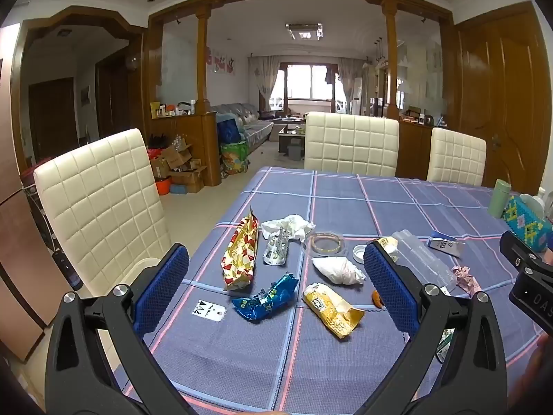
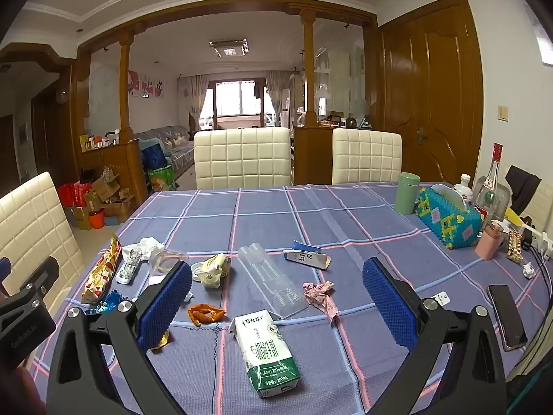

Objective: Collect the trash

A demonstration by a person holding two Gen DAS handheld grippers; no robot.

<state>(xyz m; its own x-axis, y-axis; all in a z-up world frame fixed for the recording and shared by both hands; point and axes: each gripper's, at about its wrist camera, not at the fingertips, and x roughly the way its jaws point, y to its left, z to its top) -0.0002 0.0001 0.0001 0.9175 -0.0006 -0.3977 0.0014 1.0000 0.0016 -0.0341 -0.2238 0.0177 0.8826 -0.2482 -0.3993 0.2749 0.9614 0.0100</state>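
Trash lay scattered over the near half of the table covered in a blue checked cloth (image 2: 262,214), none of it yet gathered. Toward the left edge sat a long red-and-gold foil wrapper (image 1: 241,254), a crumpled white tissue (image 1: 288,225) and a torn blue foil wrapper (image 1: 266,298); a yellow snack packet (image 1: 333,309) lay just beside that blue one, closer to the near edge. Nearer the middle were a flattened clear plastic bottle (image 2: 271,278), a crumpled pink paper scrap (image 2: 319,295) and a green-and-white milk carton (image 2: 268,352) on its side — the carton closest to the near edge. The spread looked like leftovers dropped where they were used, not sorted.

Both tools hovered above the near edge, tilted somewhat downward, apparently surveying before a first pick. The left gripper (image 1: 276,283) had its blue-padded jaws spread wide with nothing between them; the right gripper (image 2: 276,304) was likewise fully spread and empty — the carton lay below its gap.
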